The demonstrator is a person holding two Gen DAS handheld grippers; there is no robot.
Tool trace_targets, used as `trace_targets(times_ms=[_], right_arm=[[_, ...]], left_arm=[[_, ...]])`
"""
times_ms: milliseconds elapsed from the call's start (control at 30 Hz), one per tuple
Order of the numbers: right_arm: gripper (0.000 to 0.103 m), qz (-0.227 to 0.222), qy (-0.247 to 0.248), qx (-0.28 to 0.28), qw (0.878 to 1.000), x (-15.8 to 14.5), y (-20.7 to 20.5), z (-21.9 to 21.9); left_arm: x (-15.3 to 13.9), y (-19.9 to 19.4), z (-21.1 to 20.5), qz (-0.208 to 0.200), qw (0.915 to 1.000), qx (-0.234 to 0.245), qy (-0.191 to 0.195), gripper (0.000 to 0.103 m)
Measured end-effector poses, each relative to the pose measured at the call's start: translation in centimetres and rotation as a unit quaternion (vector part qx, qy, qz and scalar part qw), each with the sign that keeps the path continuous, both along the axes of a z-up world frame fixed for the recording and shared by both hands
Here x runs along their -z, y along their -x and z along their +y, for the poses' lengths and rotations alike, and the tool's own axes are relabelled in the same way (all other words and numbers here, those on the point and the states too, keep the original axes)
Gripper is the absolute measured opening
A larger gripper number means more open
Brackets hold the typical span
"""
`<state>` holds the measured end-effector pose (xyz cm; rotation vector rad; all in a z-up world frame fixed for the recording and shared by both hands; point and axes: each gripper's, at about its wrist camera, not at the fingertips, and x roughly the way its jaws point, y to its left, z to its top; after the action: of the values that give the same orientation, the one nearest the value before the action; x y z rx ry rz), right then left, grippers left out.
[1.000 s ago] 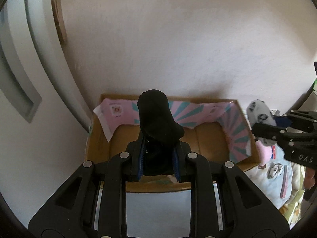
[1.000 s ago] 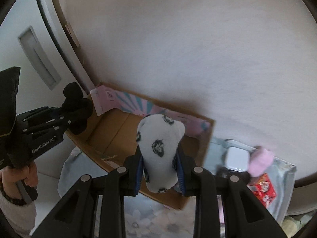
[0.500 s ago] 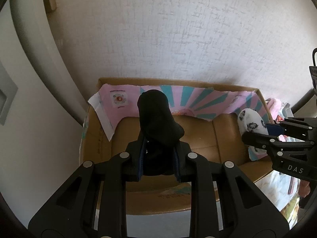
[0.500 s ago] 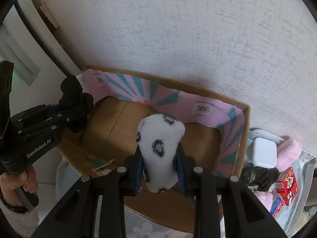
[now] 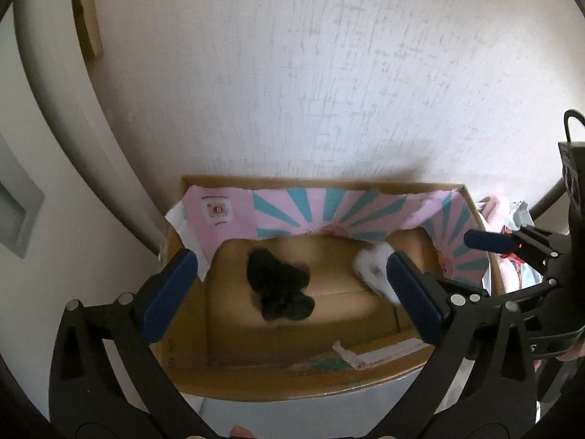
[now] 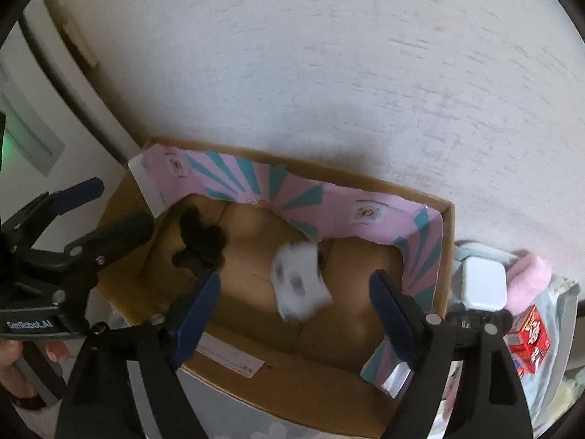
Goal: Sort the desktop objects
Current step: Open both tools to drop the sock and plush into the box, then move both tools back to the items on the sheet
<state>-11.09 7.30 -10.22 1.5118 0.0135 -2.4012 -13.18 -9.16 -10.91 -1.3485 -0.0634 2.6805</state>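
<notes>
Black sock (image 5: 279,285) and white patterned sock (image 6: 299,285) are being released (both pinched a second ago) into the cardboard box (image 5: 292,380) below the left gripper (image 5: 292,285) and right gripper (image 6: 292,307), whose jaws are opening; two items are being counted as sorted.

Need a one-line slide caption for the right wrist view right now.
Right hand-held gripper opening above the cardboard box, white patterned sock and black sock inside it.

Home; textured wallpaper (image 5: 329,73); socks (image 5: 279,283) in cardboard box (image 5: 292,384)
</notes>
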Motion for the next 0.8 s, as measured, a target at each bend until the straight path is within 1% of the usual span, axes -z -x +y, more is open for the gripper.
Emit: trace_targets(times_ms=[33,67,100,133,200,233,367,467,533,633,733,800], right_arm=[[0.084,-0.008,0.005,-0.001,1.0,0.1,0.1,0.0],[0.09,-0.018,0.008,-0.005,1.0,0.2,0.1,0.0],[0.1,-0.016,0.011,-0.007,1.0,0.1,0.0,0.0],[0.102,-0.004,0.01,-0.01,1.0,-0.2,-0.2,-0.1],[0.102,0.021,-0.004,-0.015,1.0,-0.8,-0.6,-0.5],[0.102,0.024,-0.009,-0.019,0.999,-1.1,-0.8,-0.7],[0.102,0.021,0.001,-0.027,0.999,-1.5,-1.2,-1.1],[0.102,0.022,-0.003,-0.032,0.999,-1.4,-1.7,-1.3],[0.102,0.02,-0.005,-0.038,0.999,-1.1,-2.1,-1.4],[0.102,0.021,-0.003,-0.034,0.999,-1.5,-2.7,-1.2],[0.102,0.013,-0.017,-0.019,1.0,-2.3,-3.1,-0.8],[0.102,0.012,0.001,-0.02,1.0,-2.8,-3.4,-0.4]], left_arm=[[-0.2,0.0,0.1,0.002,1.0,0.001,-0.001,0.103],[-0.3,-0.1,0.3,0.004,1.0,0.003,-0.003,0.103],[-0.6,-0.1,0.2,0.004,1.0,0.004,-0.006,0.103],[-0.7,-0.1,0.2,0.002,1.0,0.005,-0.008,0.103],[-1.0,-0.2,0.3,-0.003,0.9999,0.007,-0.015,0.103],[-1.0,-0.5,0.4,-0.003,0.9998,0.006,-0.016,0.103],[-1.7,-1.7,0.7,0.006,0.9999,0.001,-0.015,0.103],[-2.5,-2.6,1.0,0.036,0.9992,0.0,-0.016,0.103],[-3.0,-3.2,1.2,0.047,0.9988,0.001,-0.012,0.103],[-3.5,-3.8,1.8,0.046,0.9989,0.005,-0.01,0.103],[-4.4,-4.5,2.5,0.045,0.999,0.004,0.002,0.103],[-4.8,-4.8,3.0,0.042,0.999,0.0,0.016,0.103]])
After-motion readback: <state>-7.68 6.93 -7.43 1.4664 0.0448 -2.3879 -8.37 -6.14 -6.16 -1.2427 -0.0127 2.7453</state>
